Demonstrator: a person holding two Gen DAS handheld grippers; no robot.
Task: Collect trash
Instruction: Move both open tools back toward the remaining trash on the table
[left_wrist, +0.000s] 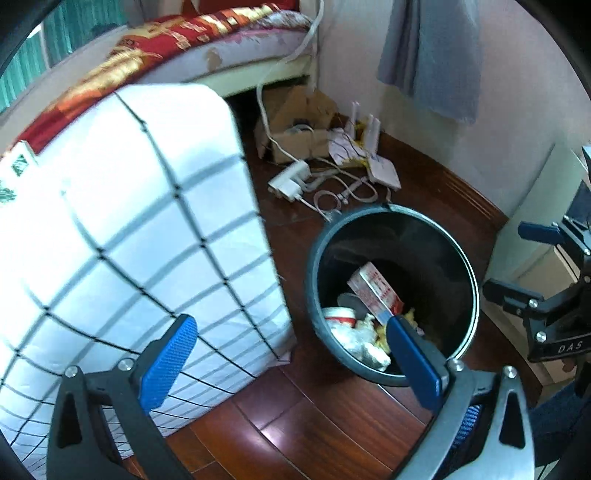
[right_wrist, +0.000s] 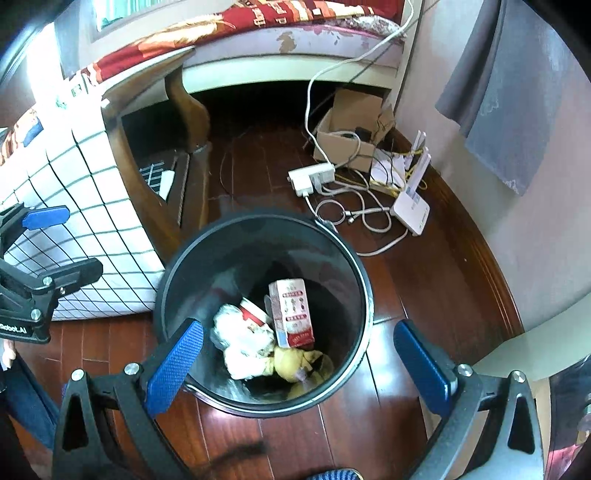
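Both grippers hang over the black trash bin (right_wrist: 364, 295), which stands on the dark wood floor (right_wrist: 402, 417) beside a white grid-pattern cloth (left_wrist: 129, 229) draped over low furniture. Right gripper (right_wrist: 299, 360): jaws spread wide, nothing between them, poised right above the bin mouth. Left gripper (left_wrist: 291, 363): jaws also spread, empty, off to the bin's left, with one blue finger (left_wrist: 413, 362) overlapping the rim in its view.

The trash is in the bin: a red-and-white carton (right_wrist: 291, 314) leaning upright, a red-striped paper cup (right_wrist: 255, 314), crumpled white paper (right_wrist: 240, 347) and something yellow (right_wrist: 295, 363) at the bottom, maybe a peel or a wrapper, too dim to tell.

Progress looks late. Several items are binned and neither gripper carries anything. No obvious loose litter shows on the floor near the bin. Further back by the wall sit a cardboard box (right_wrist: 351, 125), a power strip (right_wrist: 310, 177), tangled cables (right_wrist: 354, 214) and a white router (right_wrist: 410, 206); those read as in use, not trash. What is left, if anything, lies outside these views.
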